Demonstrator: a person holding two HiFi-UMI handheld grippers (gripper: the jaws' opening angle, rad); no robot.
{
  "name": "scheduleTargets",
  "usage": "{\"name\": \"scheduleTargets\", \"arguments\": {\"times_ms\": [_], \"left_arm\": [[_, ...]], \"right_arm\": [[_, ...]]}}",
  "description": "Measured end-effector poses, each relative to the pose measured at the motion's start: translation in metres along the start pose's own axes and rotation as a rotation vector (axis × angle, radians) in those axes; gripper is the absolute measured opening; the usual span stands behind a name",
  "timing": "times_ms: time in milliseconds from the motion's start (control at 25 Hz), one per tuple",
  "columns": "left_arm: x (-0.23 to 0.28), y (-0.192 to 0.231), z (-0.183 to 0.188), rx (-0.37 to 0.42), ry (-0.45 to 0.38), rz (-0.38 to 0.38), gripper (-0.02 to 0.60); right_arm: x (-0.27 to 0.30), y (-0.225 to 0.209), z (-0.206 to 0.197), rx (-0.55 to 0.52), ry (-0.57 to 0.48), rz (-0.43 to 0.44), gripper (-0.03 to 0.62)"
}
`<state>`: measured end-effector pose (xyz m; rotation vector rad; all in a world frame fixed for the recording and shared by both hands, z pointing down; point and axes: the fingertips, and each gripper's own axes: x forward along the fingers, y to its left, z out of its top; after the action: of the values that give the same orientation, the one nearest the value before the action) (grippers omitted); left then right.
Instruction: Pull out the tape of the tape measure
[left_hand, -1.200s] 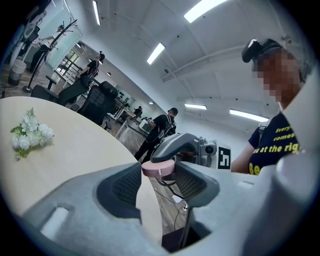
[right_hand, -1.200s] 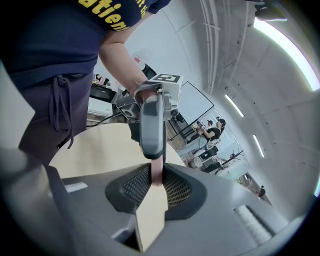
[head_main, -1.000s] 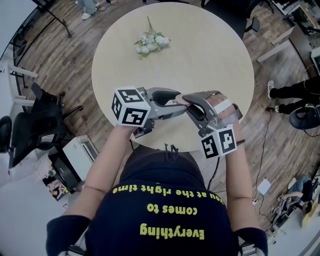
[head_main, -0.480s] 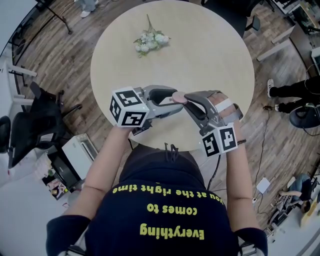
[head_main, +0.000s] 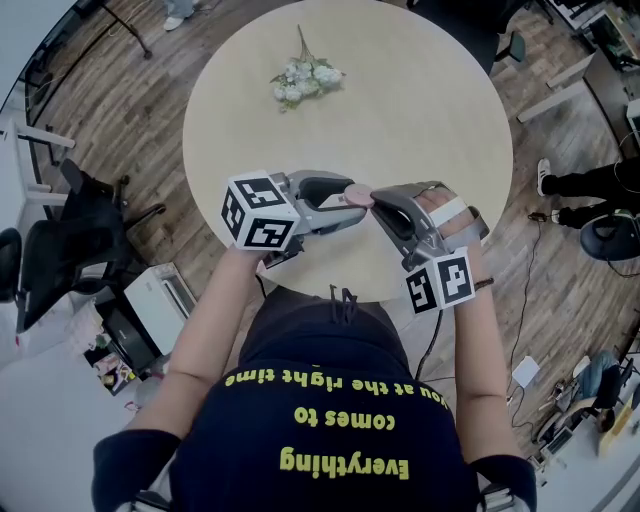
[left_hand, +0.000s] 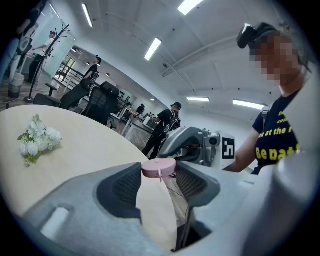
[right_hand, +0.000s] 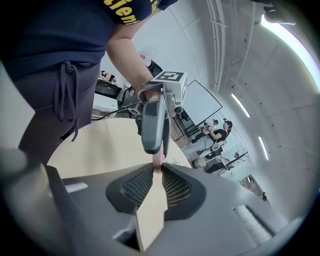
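A small round pink tape measure (head_main: 356, 191) hangs above the near edge of the table, held flat between the tips of my left gripper (head_main: 350, 203), which is shut on its case (left_hand: 159, 168). My right gripper (head_main: 373, 200) meets it from the right, tip to tip. In the right gripper view, its jaws have just been closing and stand almost together, with a thin pink piece of the tape measure (right_hand: 156, 169) pinched between their tips. Whether that piece is the tape's end tab or the case rim I cannot tell. No length of tape shows between the grippers.
A bunch of white artificial flowers (head_main: 303, 80) lies at the far side of the round beige table (head_main: 420, 100). A black office chair (head_main: 60, 240) and a white box (head_main: 160, 300) stand on the wooden floor to the left. People stand in the background.
The right gripper's tips have closed in against the pink tape measure. Both hands have stayed almost where they were.
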<state>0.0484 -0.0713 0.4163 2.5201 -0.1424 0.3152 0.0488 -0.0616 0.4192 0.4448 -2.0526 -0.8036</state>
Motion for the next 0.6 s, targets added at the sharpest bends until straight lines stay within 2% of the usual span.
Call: {"name": "scheduleTargets", "arguments": {"times_ms": [240,280,400,480,600], "left_arm": [[-0.017,0.025,-0.004,-0.015,-0.058,0.119,0.208],[-0.022,0.031,-0.004,-0.029,-0.084,0.143,0.172],[-0.036,0.044,0.002,-0.051,-0.173,0.22,0.008],[-0.041,0.049,0.004,-0.012,-0.187,0.272,0.002],[-0.044,0.058,-0.001,0.081,-0.148,0.362,0.002]], "right_arm": [[0.014,0.006,-0.037,0.068,0.087,0.027,0.074],[0.02,0.011,-0.049,0.083,0.116,0.038,0.074],[0.045,0.036,-0.08,0.126,0.204,0.101,0.074],[0.06,0.054,-0.094,0.163,0.243,0.147,0.074],[0.078,0.072,-0.11,0.221,0.283,0.177,0.074]]}}
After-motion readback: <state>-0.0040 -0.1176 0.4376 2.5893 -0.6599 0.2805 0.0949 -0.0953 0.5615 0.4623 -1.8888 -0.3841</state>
